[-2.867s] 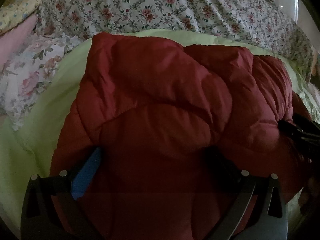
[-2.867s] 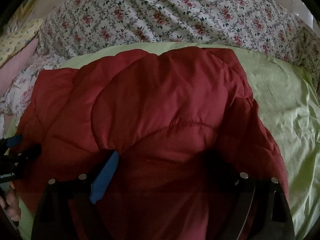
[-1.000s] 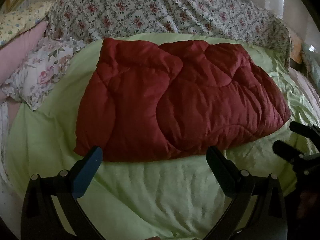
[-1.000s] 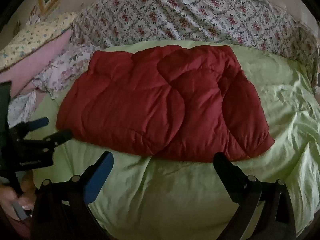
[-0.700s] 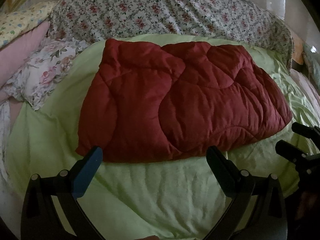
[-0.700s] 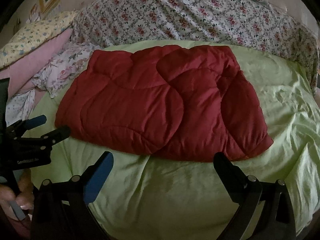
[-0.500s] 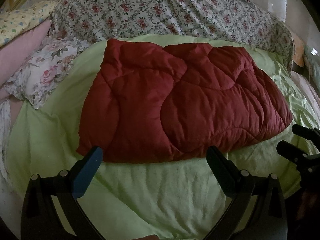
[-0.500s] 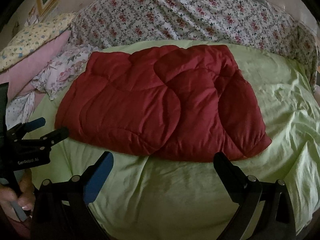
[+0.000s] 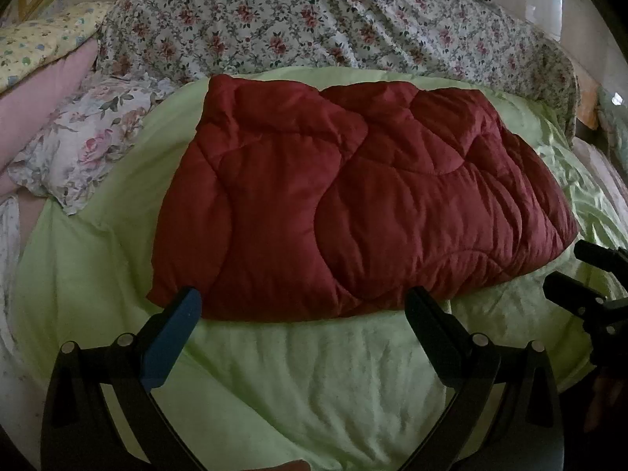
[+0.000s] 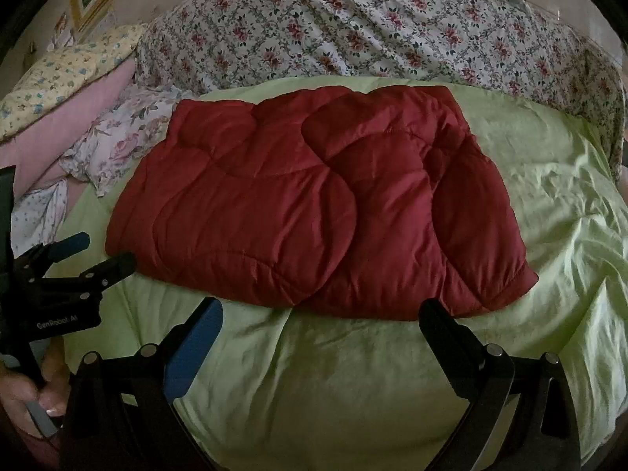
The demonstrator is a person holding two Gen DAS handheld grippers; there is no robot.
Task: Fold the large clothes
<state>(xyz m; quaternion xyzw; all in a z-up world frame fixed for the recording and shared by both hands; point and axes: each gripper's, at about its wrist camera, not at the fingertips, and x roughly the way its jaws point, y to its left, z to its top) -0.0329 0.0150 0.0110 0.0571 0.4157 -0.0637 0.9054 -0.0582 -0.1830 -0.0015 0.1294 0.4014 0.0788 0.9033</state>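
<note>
Right gripper (image 9: 581, 271) half cut off.

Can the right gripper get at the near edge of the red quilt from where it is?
Probably yes. The right gripper is open and empty, and the red quilt has its near edge just ahead of the fingertips, with only bare green sheet between. The left gripper is off to the side.

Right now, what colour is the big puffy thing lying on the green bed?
The puffy quilted garment is dark red all over, with no pattern. The right wrist view shows it best.
</note>
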